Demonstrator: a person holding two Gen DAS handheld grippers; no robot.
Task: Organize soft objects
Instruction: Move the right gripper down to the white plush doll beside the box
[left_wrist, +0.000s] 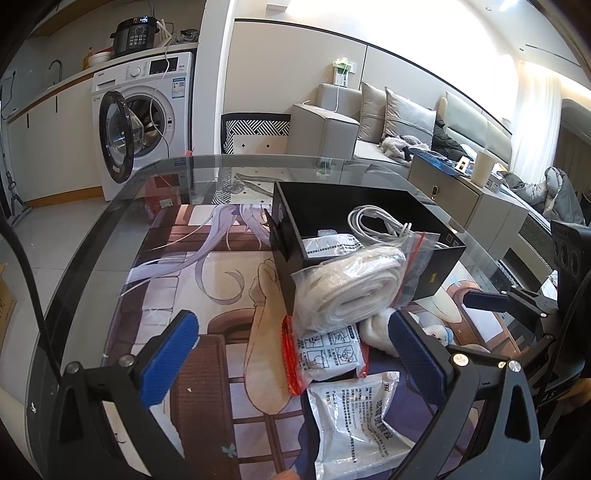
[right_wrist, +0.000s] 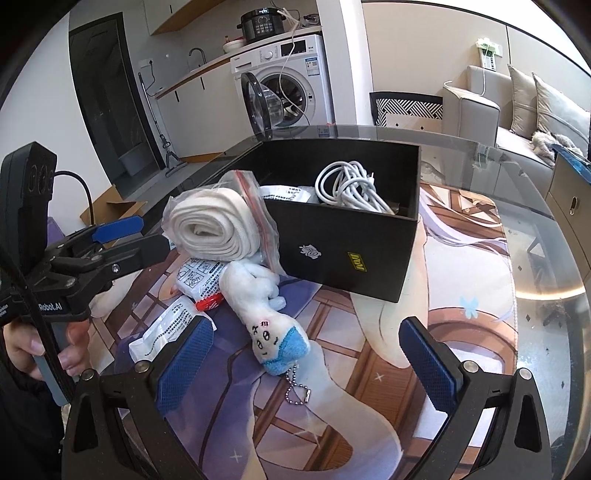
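Observation:
A clear zip bag holding a rolled white cloth leans against the near wall of the black box. Below it lie a white plush toy with a blue end and bead chain, and printed white packets. The box holds a coiled white cable and another packet. My left gripper is open, its fingers on either side of the packets and the bag. My right gripper is open, low over the mat, with the plush's blue end between its fingers.
Everything lies on a printed mat on a round glass table. A washing machine with its door open stands beyond the table, a grey sofa to the right. A hand holds the left gripper's handle.

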